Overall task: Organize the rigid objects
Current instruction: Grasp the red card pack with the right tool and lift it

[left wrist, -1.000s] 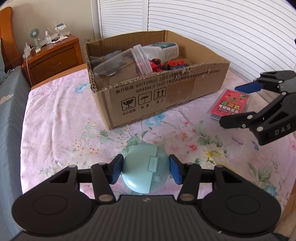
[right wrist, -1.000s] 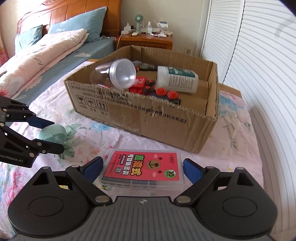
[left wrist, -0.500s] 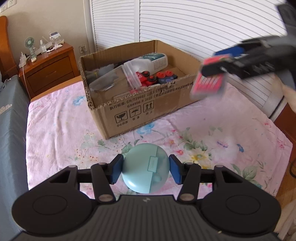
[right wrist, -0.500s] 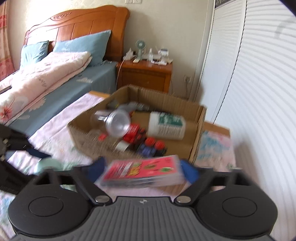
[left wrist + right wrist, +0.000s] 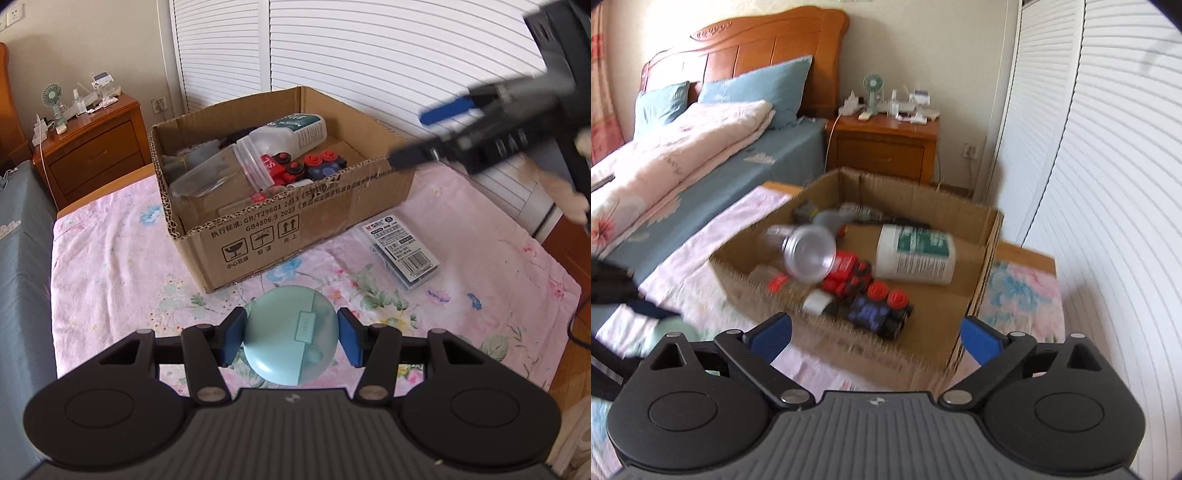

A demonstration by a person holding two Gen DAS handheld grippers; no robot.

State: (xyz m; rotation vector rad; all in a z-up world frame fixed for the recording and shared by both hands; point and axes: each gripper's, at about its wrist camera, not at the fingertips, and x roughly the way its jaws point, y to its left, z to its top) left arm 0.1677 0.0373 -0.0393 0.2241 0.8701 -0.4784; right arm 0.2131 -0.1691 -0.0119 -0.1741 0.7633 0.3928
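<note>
The left tongs (image 5: 291, 341) were seen clamped on a pale turquoise earbud case (image 5: 291, 338), its rounded sides pinched between the blue pads (image 5: 233, 341) at lower centre of the left wrist view. A slip could be judged likely: the case was smooth and curved, only narrow pad faces bore on it, and a tilt over the cardboard box (image 5: 295, 229) might let it roll out onto the floral bedsheet (image 5: 110, 277) short of the rim.

The right tongs (image 5: 877, 338) had just been opening and were found spread wide with nothing between the jaws, above the near wall of the cardboard box (image 5: 849, 347) in the right wrist view. The plastic refill box (image 5: 404, 253) was seen lying label side up on the bedsheet, just beside the cardboard box's right corner at centre right of the left wrist view, well apart from both tongs. It was judged to have missed the cardboard box. A regrasp could go wrong if the flat lid was approached at a slant. The two tongs might also collide above the cardboard box.
</note>
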